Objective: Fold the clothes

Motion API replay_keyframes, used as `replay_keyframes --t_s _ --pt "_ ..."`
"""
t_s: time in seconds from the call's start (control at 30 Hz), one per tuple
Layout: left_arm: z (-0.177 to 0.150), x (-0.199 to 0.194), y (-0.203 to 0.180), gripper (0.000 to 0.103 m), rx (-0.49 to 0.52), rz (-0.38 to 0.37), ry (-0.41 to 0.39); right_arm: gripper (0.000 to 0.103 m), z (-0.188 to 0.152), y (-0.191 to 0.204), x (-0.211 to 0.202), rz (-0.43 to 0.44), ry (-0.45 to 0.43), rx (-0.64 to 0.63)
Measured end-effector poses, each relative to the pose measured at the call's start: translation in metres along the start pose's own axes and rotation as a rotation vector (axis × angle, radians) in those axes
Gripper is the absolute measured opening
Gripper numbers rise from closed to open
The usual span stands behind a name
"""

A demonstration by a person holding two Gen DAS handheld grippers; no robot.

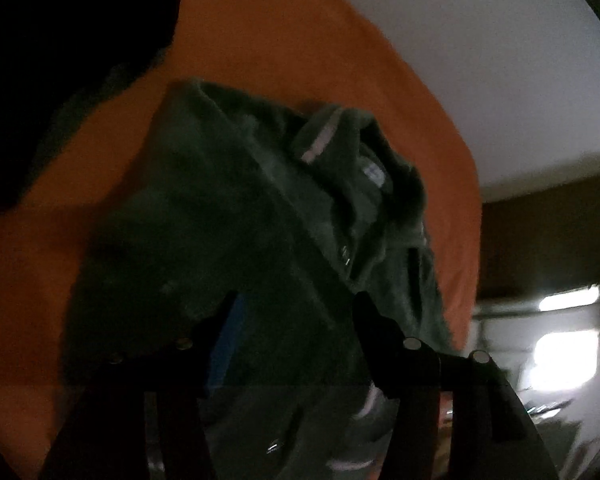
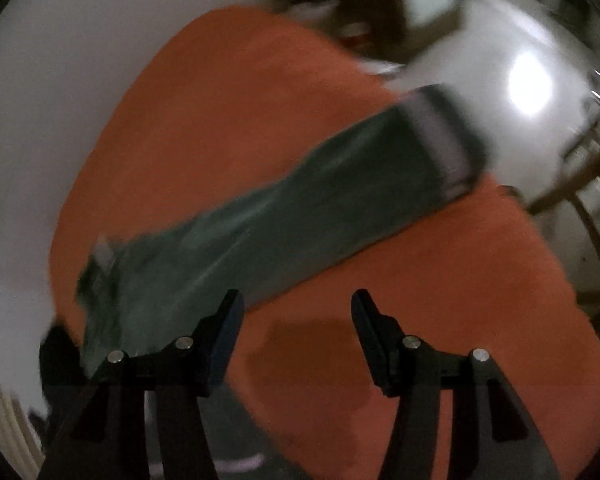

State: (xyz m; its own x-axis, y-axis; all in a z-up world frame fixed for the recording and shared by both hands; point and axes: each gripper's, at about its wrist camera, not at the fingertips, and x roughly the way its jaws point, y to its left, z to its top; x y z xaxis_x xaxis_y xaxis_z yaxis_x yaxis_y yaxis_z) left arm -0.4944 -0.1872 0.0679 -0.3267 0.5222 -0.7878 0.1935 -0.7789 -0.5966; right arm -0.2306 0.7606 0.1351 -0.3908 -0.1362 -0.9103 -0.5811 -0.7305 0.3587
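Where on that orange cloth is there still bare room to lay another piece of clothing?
In the right wrist view the orange cloth is bare above the green sleeve and again below it, under the right gripper, whose jaws are empty. In the left wrist view the bunched green garment crowds the middle; bare orange lies beyond its collar.

An orange cloth-covered surface (image 1: 284,40) with a rounded edge carries the load – a dark green fleece garment (image 1: 236,208) with a pale-striped collar, lying crumpled directly on it in the left wrist view. In the right wrist view one long green sleeve (image 2: 284,220) stretches across the same orange cover (image 2: 420,320) – its grey-banded cuff (image 2: 448,136) reaches past the far edge
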Motion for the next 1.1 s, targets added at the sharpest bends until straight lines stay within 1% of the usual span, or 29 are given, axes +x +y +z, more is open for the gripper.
replay_keyframes --t_s 0.03,0.07,0.1,0.13,0.23,0.3,0.37,0.43,0.47,0.5,0.53,0.57,0.6,0.63,0.67,0.73,0.77,0.87,0.93,0.97,1.0,1.03,1.1 --pt "0.006 0.001 -0.001 0.058 0.002 0.014 -0.008 0.055 0.011 -0.020 0.008 -0.017 -0.005 0.039" --pt "0.011 0.002 -0.002 0.058 0.005 0.035 -0.017 0.055 0.017 -0.039 0.016 -0.017 -0.007 0.096" --pt "0.014 0.004 -0.002 0.058 0.004 0.047 -0.010 0.055 0.021 -0.057 0.024 -0.014 -0.009 0.156" --pt "0.014 0.006 -0.002 0.058 0.002 0.051 0.009 0.055 0.024 -0.074 0.034 0.007 -0.005 0.226" --pt "0.003 0.013 -0.001 0.058 0.001 0.056 0.080 0.055 0.028 -0.098 0.058 0.056 -0.010 0.330" --pt "-0.012 0.018 -0.001 0.058 0.006 0.059 0.134 0.055 0.033 -0.110 0.073 0.087 -0.013 0.384" --pt "-0.032 0.021 0.003 0.058 0.013 0.063 0.195 0.055 0.041 -0.116 0.079 0.112 -0.059 0.420" --pt "-0.057 0.023 0.011 0.058 0.025 0.066 0.233 0.055 0.047 -0.120 0.082 0.072 -0.110 0.468" --pt "-0.073 0.026 0.017 0.058 0.014 0.052 0.245 0.055 0.049 -0.121 0.083 0.027 -0.134 0.496" --pt "-0.087 0.030 0.024 0.058 -0.011 0.031 0.258 0.055 0.052 -0.124 0.087 0.020 -0.143 0.516" --pt "-0.102 0.033 0.031 0.058 -0.035 0.009 0.271 0.042 0.054 -0.127 0.091 0.021 -0.148 0.534" --pt "-0.114 0.038 0.037 0.058 -0.068 -0.033 0.283 0.022 0.057 -0.130 0.095 0.022 -0.154 0.552" --pt "-0.121 0.041 0.041 0.058 -0.099 -0.080 0.288 0.012 0.056 -0.128 0.094 0.034 -0.161 0.542" --pt "-0.128 0.043 0.043 0.058 -0.123 -0.124 0.275 0.012 0.051 -0.127 0.085 0.060 -0.208 0.516" --pt "-0.132 0.043 0.043 0.058 -0.123 -0.152 0.254 0.012 0.045 -0.126 0.075 0.089 -0.262 0.488" --pt "-0.136 0.040 0.039 0.058 -0.091 -0.183 0.217 0.014 0.025 -0.137 0.074 0.106 -0.276 0.481" --pt "-0.136 0.040 0.036 0.058 -0.067 -0.181 0.206 0.014 0.015 -0.143 0.074 0.112 -0.278 0.479" --pt "-0.131 0.040 0.025 0.058 0.018 -0.141 0.192 0.016 -0.016 -0.161 0.075 0.131 -0.285 0.475" --pt "-0.128 0.042 0.018 0.058 0.063 -0.121 0.190 0.020 -0.024 -0.185 0.092 0.222 -0.232 0.543" --pt "-0.127 0.045 0.016 0.058 0.072 -0.118 0.197 0.022 -0.027 -0.192 0.093 0.269 -0.226 0.567" --pt "-0.127 0.048 0.015 0.058 0.077 -0.120 0.204 0.027 -0.027 -0.196 0.092 0.304 -0.233 0.577" --pt "-0.127 0.051 0.014 0.058 0.078 -0.125 0.210 0.037 -0.027 -0.200 0.090 0.338 -0.242 0.584" --pt "-0.129 0.054 0.014 0.058 0.079 -0.136 0.225 0.046 -0.024 -0.203 0.081 0.348 -0.286 0.573"
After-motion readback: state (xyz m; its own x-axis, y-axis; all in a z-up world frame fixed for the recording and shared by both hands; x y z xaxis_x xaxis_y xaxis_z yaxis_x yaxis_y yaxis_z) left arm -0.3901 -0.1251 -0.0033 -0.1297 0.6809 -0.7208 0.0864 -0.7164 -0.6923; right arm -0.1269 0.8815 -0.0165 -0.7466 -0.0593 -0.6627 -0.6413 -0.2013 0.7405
